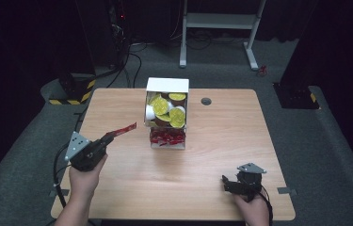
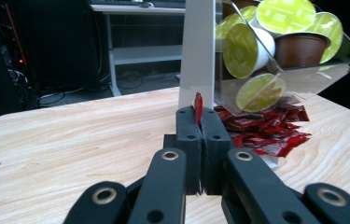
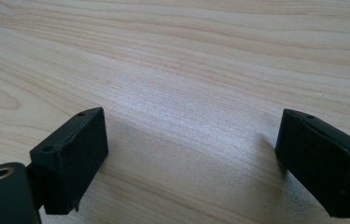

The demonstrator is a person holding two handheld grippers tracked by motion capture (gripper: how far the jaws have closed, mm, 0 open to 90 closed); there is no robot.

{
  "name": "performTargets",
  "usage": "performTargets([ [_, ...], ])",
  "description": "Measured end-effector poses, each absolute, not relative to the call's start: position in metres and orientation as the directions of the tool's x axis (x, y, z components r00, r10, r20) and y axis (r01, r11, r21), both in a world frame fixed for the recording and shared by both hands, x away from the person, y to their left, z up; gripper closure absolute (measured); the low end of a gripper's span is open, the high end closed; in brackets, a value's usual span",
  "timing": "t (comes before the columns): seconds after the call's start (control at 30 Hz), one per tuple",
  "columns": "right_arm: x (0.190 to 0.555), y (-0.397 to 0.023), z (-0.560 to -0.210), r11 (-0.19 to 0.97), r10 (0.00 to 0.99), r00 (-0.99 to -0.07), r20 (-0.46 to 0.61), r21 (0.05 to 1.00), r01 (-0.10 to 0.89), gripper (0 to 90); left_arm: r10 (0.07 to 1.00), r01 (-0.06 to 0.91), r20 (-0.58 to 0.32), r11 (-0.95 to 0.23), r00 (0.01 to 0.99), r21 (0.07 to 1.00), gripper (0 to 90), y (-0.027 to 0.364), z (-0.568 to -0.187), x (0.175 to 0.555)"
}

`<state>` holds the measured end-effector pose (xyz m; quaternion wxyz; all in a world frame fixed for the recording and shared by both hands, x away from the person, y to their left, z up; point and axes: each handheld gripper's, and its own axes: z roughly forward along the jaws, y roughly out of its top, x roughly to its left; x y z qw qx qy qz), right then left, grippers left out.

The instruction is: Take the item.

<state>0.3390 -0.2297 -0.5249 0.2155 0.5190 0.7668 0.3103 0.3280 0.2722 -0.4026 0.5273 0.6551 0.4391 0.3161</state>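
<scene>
Left hand-held gripper (image 1: 109,137): jaws clamped together on a red sachet (image 1: 123,129), which sticks out beyond the fingertips, clear of the counter (image 1: 221,155); in the left gripper view the sachet's edge (image 2: 198,108) stands up between the closed pads; ahead of it and to its right stands a clear dispenser (image 1: 167,113) with a white back, green-lidded coffee capsules (image 1: 161,105) piled in the upper compartment, more red sachets (image 1: 167,137) heaped in the lower tray just beyond the held one.

Right hand-held gripper (image 1: 224,181): jaws spread wide, nothing between them; low over bare wood, well apart from the dispenser.
</scene>
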Motion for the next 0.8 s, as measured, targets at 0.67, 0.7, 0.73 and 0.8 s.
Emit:
performTargets([
  [0.67,0.339,-0.230,-0.525,0.277,0.927,-0.375,-0.015,0.701,0.657,9.6,0.921,0.260,-0.060,-0.046,0.385,0.965,88.5,0.276,-0.403,0.354],
  [0.7,0.339,-0.230,-0.525,0.277,0.927,-0.375,-0.015,0.701,0.657,9.6,0.922,0.262,-0.062,-0.044,0.383,0.964,88.5,0.276,-0.403,0.355],
  [0.73,0.339,-0.230,-0.525,0.278,0.927,-0.376,-0.015,0.701,0.656,9.6,0.923,0.263,-0.059,-0.047,0.380,0.964,88.5,0.276,-0.404,0.357],
  [0.8,0.339,-0.230,-0.525,0.277,0.927,-0.375,-0.015,0.701,0.657,9.6,0.925,0.263,-0.057,-0.048,0.376,0.963,88.6,0.276,-0.404,0.361],
])
